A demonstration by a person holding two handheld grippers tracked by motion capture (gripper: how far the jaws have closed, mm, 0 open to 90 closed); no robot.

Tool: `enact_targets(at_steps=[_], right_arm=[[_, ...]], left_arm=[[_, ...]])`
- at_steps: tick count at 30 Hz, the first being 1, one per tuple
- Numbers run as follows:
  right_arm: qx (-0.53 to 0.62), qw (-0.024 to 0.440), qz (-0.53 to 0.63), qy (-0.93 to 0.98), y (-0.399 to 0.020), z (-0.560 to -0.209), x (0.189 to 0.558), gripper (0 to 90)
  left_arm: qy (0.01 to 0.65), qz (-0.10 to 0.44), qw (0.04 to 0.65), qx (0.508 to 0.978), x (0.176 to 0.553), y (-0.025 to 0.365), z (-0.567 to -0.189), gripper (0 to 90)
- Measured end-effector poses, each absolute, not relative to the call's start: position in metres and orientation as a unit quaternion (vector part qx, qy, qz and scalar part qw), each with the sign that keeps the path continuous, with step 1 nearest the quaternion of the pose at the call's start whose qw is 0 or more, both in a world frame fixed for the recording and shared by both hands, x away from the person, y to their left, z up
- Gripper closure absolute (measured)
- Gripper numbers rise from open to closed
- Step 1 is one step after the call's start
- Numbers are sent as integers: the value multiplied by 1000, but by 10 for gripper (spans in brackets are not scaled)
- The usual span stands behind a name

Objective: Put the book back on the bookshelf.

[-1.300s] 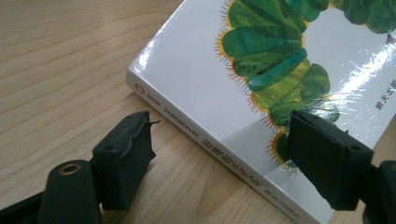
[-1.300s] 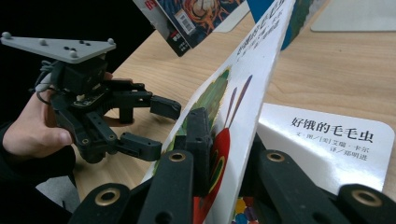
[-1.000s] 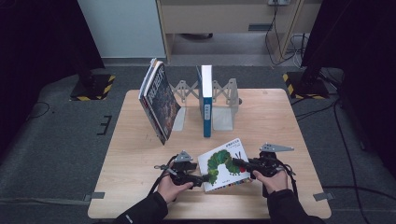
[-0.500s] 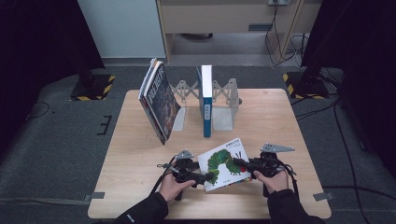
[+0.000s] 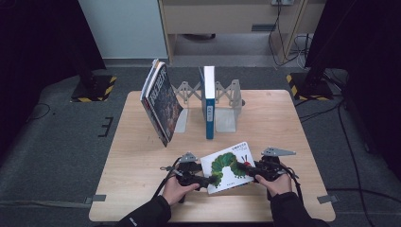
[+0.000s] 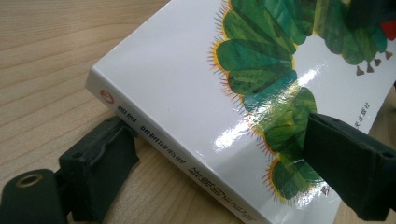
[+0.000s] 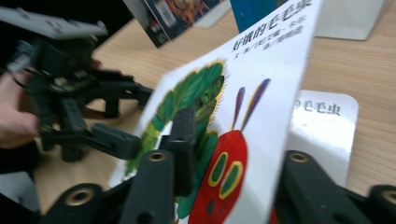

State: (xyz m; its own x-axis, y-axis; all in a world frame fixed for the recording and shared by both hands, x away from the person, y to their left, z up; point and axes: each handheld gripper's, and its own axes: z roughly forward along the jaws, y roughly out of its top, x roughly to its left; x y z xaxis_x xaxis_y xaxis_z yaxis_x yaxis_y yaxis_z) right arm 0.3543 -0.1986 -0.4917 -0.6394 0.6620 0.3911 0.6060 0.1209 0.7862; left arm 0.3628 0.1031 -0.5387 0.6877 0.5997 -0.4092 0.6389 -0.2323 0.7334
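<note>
A white picture book (image 5: 227,165) with a green caterpillar on its cover lies near the table's front edge. My left gripper (image 5: 208,181) is at its lower left corner. In the left gripper view the book (image 6: 187,84) lies between wide open jaws. One jaw sits beside the spine and the other over the cover; they have just closed a little. My right gripper (image 5: 243,166) is at the book's right side. In the right gripper view the raised front cover (image 7: 261,70) stands between its jaws, which have just been opening, and the pads no longer pinch it.
A dark book (image 5: 161,104) leans at the back left of the table (image 5: 283,123). A blue book (image 5: 209,101) stands upright between grey metal bookends (image 5: 227,106). The person's hands (image 5: 177,191) come in over the front edge.
</note>
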Motion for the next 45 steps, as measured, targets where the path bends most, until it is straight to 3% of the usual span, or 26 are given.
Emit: enact_targets(at_steps=[8, 18, 21, 24, 29, 45], right_arm=[[428, 45, 476, 767, -194, -502, 355, 535], [427, 34, 468, 773, -190, -508, 355, 537], [425, 33, 471, 773, -190, -508, 355, 529], [430, 52, 459, 776, -189, -507, 356, 422], [434, 61, 446, 780, -190, -506, 356, 374], [460, 89, 416, 780, -195, -514, 357, 349]], left_arm=[[389, -8, 473, 791, 362, 103, -538, 134], [395, -13, 479, 784, 365, 104, -539, 119], [396, -6, 474, 786, 365, 105, -539, 149], [397, -1, 473, 787, 364, 104, -539, 156], [401, 1, 472, 785, 364, 104, -539, 172], [393, 10, 465, 793, 364, 104, -538, 213]])
